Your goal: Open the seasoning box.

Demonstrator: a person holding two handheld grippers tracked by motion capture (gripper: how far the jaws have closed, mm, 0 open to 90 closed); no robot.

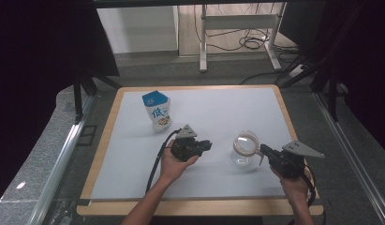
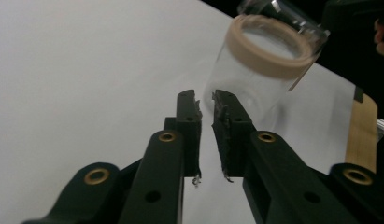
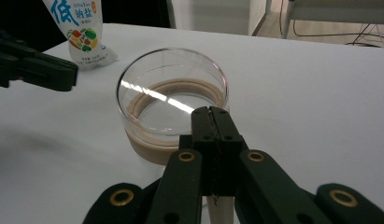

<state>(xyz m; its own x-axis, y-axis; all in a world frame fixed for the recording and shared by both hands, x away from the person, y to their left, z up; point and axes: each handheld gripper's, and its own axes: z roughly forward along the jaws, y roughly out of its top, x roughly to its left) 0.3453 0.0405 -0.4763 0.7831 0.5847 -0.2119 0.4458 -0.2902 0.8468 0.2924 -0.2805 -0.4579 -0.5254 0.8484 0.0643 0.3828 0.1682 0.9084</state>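
A clear glass jar (image 1: pixel 244 150) with a beige ring stands on the white board, right of centre. My right gripper (image 1: pixel 263 150) reaches it from the right. In the right gripper view its jaws (image 3: pixel 210 112) are pressed together at the jar's (image 3: pixel 171 93) near rim and seem to pinch the glass wall. My left gripper (image 1: pixel 209 144) hovers just left of the jar and points at it. Its jaws (image 2: pixel 206 100) stand a narrow slit apart with nothing between them, and the jar (image 2: pixel 259 70) lies right behind them. A blue and white salt bag (image 1: pixel 156 111) stands at the back left.
The white board (image 1: pixel 213 108) has a wooden border and drops off on all sides. A metal desk frame (image 1: pixel 237 28) with cables stands on the floor beyond. The salt bag (image 3: pixel 80 32) and the left gripper (image 3: pixel 40 70) lie left of the jar in the right gripper view.
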